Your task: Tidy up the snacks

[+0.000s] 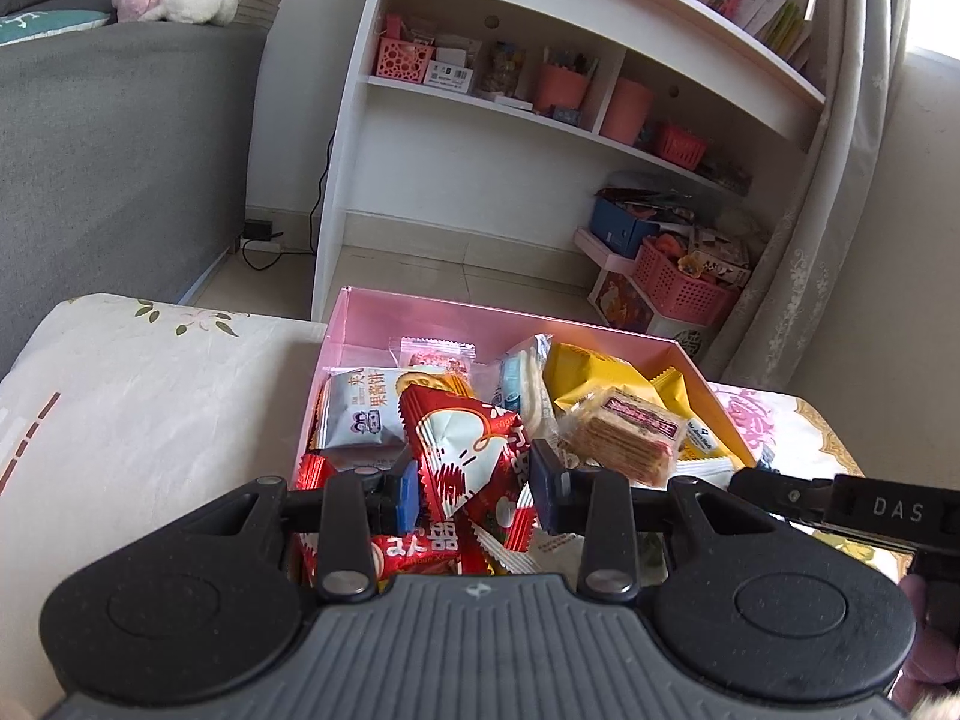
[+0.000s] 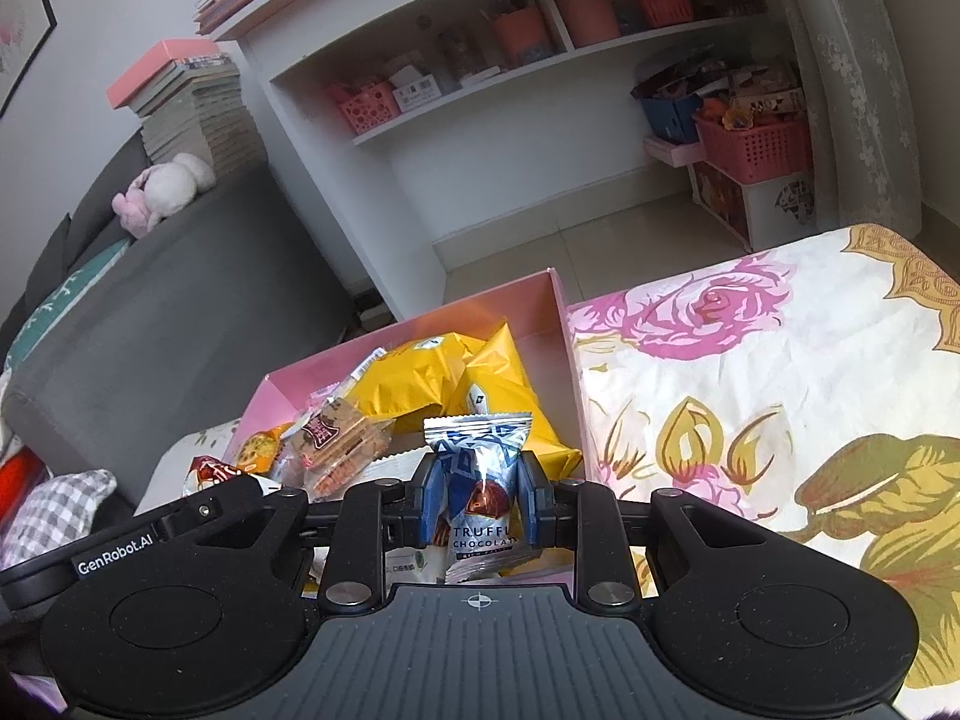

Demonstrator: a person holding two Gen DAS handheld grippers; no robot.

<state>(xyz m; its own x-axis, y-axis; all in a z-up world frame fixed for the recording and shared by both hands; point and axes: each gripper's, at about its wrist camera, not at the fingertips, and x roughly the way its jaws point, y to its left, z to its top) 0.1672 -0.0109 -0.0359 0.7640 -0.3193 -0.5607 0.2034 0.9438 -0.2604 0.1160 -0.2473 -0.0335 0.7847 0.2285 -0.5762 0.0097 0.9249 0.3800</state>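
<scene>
Both grippers hold snack packets over the pink box [image 1: 354, 324].

The left gripper [image 1: 474, 489] pinches a red-and-white packet [image 1: 474, 450] between its blue pads, above the heaped snacks. The right gripper [image 2: 477, 501] clamps a silver-blue truffle chocolate packet [image 2: 480, 480] upright, near the box's right wall beside the yellow bags [image 2: 432, 378].

the snack box [image 1: 384, 324] sits on the tabletop [image 1: 150, 396], full of snack packets [image 1: 606, 378]. behind it stands a shelf unit [image 1: 480, 120]; a sofa [image 1: 108, 168] lies left.
</scene>
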